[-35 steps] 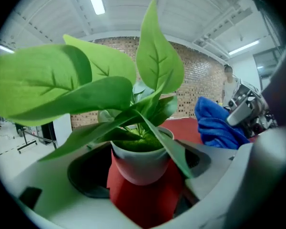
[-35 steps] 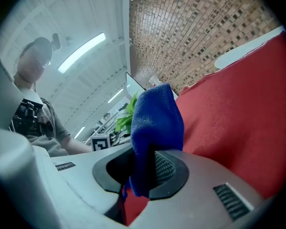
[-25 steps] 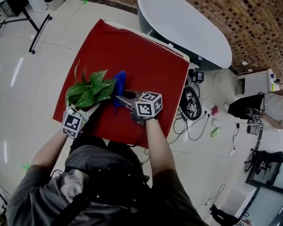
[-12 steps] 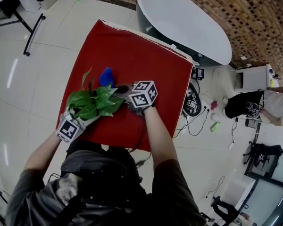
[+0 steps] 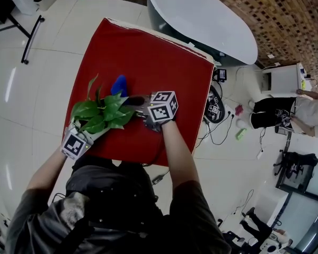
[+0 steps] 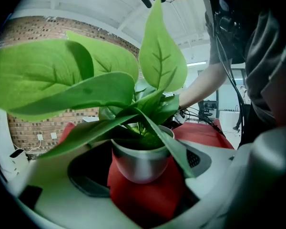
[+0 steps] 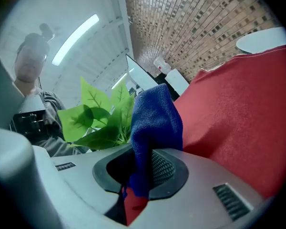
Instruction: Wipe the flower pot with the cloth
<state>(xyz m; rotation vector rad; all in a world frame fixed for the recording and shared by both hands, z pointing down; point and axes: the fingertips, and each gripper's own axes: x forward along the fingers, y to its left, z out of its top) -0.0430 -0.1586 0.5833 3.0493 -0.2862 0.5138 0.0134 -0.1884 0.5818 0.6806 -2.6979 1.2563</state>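
A green-leaved plant in a silver-grey flower pot stands at the near left of the red table. My left gripper has its jaws wide on either side of the pot and holds it. In the head view its jaws are hidden under the leaves. The blue cloth sticks up out of my right gripper, which is shut on it. From above, my right gripper sits just right of the plant, and the cloth shows beyond the leaves.
A white oval table stands past the far edge of the red table. Cables and gear lie on the floor to the right, where a person stands. A black stand's legs are at the far left.
My right gripper has carried the blue cloth left, from beside the plant to its far side. My left gripper has turned a little with the pot.
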